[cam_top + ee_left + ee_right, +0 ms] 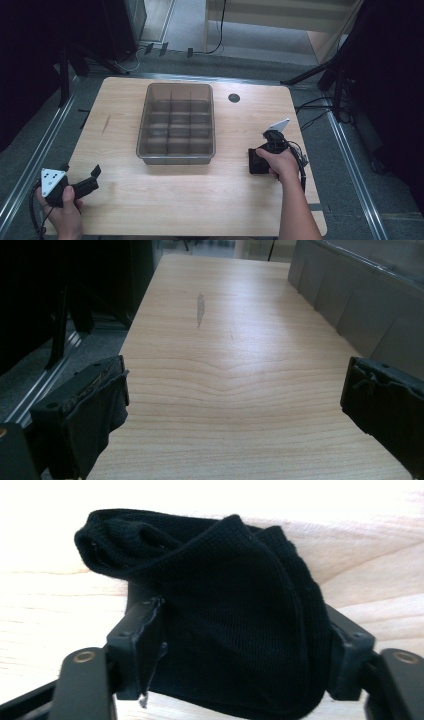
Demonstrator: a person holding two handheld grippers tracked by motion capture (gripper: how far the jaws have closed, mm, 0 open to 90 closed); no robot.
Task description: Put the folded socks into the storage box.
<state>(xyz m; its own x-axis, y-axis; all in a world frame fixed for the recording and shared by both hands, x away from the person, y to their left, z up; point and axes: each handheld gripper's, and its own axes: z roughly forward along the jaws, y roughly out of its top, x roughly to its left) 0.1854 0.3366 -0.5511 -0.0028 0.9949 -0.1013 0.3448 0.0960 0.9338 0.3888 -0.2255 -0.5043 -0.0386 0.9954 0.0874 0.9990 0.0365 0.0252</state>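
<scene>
One right claw (240, 645) gripping black cloth (225, 595)

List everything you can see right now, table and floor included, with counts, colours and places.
table: one, light wood, centre of the high view.
bin: one, grey see-through plastic, split into compartments, middle of the table toward the far side; looks empty.
cloth: one, black knit, bunched, on the table's right side, between the right claw's jaws.
round hole: one, dark, in the tabletop right of the bin's far corner.
scuff mark: one, grey, on the table's left part.
cables: several, black, on the floor right of the table.
left claw: one, black with a grey plate, near-left corner, jaws apart, nothing between them.
right claw: one, black, right side, closed on the cloth.
hands: two, one on each claw.
</scene>
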